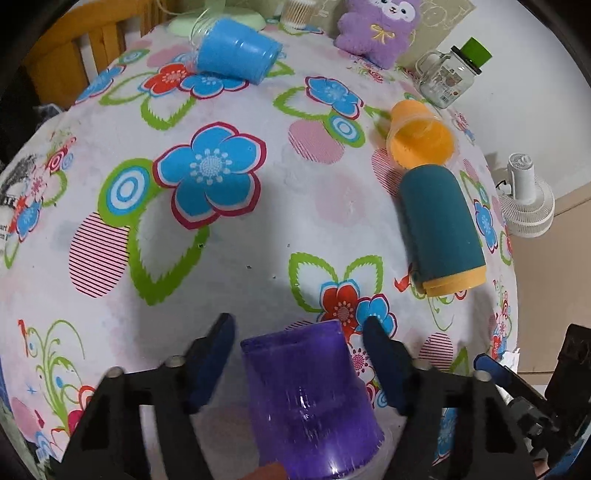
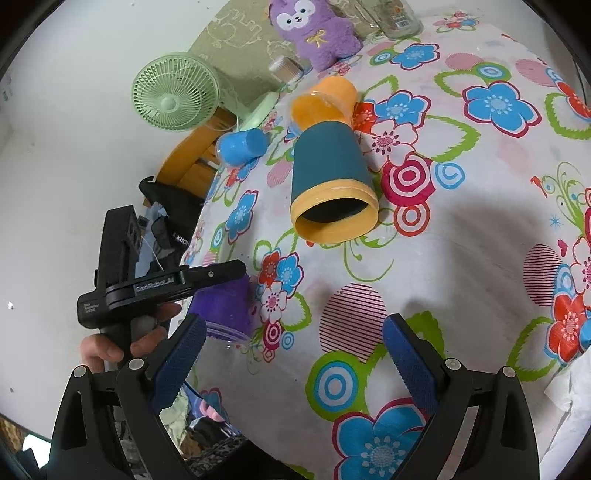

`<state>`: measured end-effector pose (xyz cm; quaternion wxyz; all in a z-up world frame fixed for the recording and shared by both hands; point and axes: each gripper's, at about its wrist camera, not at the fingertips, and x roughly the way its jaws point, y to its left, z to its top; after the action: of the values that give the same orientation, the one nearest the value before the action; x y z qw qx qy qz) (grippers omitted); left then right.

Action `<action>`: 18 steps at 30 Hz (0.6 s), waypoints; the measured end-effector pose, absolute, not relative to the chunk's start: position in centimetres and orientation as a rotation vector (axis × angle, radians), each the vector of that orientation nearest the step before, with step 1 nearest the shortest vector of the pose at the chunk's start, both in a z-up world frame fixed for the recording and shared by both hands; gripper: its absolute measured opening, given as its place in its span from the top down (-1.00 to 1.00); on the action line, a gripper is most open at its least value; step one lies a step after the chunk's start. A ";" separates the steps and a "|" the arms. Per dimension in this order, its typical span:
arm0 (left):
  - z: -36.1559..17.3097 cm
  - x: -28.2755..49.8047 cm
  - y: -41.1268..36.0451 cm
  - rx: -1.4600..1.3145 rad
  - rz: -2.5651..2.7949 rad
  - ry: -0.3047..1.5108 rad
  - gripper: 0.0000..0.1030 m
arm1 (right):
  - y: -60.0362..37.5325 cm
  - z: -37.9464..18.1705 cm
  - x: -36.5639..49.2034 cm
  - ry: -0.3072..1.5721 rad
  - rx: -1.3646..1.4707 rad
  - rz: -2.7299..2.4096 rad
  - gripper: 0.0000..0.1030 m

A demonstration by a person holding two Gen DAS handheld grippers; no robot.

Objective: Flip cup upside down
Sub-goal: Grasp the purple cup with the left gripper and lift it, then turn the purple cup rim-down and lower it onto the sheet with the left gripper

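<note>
A translucent purple cup (image 1: 310,398) stands upside down on the flowered tablecloth (image 1: 295,206), wide rim down, near the table's edge. My left gripper (image 1: 299,325) is open, its blue pads on either side of the cup with gaps to it. The right wrist view shows the purple cup (image 2: 225,310) behind the left gripper's arm. My right gripper (image 2: 291,325) is open and empty above the cloth. A teal cup with a yellow rim (image 1: 439,229) lies on its side, also in the right wrist view (image 2: 328,184).
An orange cup (image 1: 421,136) lies on its side beside the teal one. A blue cup (image 1: 236,55) lies on its side at the far left. A purple plush (image 1: 376,29), a glass jar with a green lid (image 1: 450,74) and a green fan (image 2: 173,92) stand at the back.
</note>
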<state>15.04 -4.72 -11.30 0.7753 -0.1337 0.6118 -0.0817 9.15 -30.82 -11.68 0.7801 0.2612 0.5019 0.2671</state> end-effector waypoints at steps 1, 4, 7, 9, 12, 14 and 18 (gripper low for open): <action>-11.2 15.1 -4.7 -0.290 -0.175 1.323 -0.15 | -30.8 -11.7 9.0 1.083 0.560 0.579 -0.90; -10.8 15.1 -4.3 -0.312 -0.174 1.298 -0.11 | -30.5 -11.5 8.9 1.081 0.543 0.587 -0.90; -9.8 14.8 -4.0 -0.324 -0.173 1.260 -0.10 | -30.0 -11.4 8.6 1.082 0.529 0.601 -0.90; -9.1 14.5 -4.0 -0.321 -0.176 1.233 -0.10 | -29.5 -11.3 8.5 1.086 0.515 0.610 -0.90; -7.9 13.8 -4.0 -0.303 -0.176 1.192 -0.10 | -28.9 -11.2 8.3 1.088 0.497 0.620 -0.90; -7.2 13.4 -4.0 -0.294 -0.174 1.165 -0.10 | -28.6 -11.0 8.2 1.087 0.490 0.626 -0.90; -5.9 12.4 -3.8 -0.282 -0.168 1.116 -0.10 | -28.1 -10.5 7.9 1.079 0.469 0.634 -0.90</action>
<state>12.42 -3.84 -5.85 0.8357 -0.1333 0.5269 -0.0793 7.90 -28.08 -10.54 0.7849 0.2176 0.5001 0.2940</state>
